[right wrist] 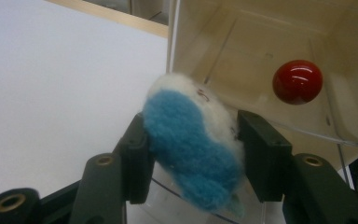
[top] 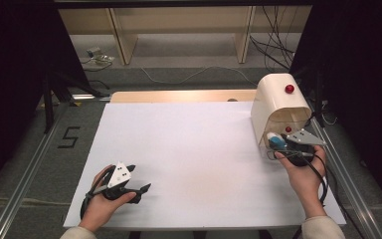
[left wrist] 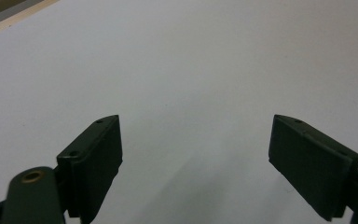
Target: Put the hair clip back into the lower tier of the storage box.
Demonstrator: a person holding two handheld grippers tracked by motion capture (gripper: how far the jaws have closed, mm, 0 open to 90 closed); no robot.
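The fingers [right wrist: 264, 154] of the right gripper [right wrist: 193, 154] are pressing from both sides on a fuzzy blue-and-white felt toy [right wrist: 193, 149], grasping it at the mouth of a cream plastic box with a rounded top [right wrist: 242, 37]. The toy is sitting tilted between the two black pads, its white part facing up toward the box and its blue part facing the camera. A glossy red ball knob [right wrist: 297, 81] is showing just beyond the toy, against the box's inner wall. In the high view, the right gripper [top: 283, 144] is lying at the open front of the box [top: 278, 99], near the right edge of the white tabletop [top: 194, 149], with the toy [top: 277, 141] at the opening and a second red knob [top: 289, 89] standing on the box's top. The fingers [left wrist: 95, 158] of the left gripper [left wrist: 196, 158] are standing wide apart and released, with bare tabletop between them. This left gripper [top: 129, 184] is resting at the near left part of the tabletop, well apart from the box, held in the person's left hand [top: 102, 204].
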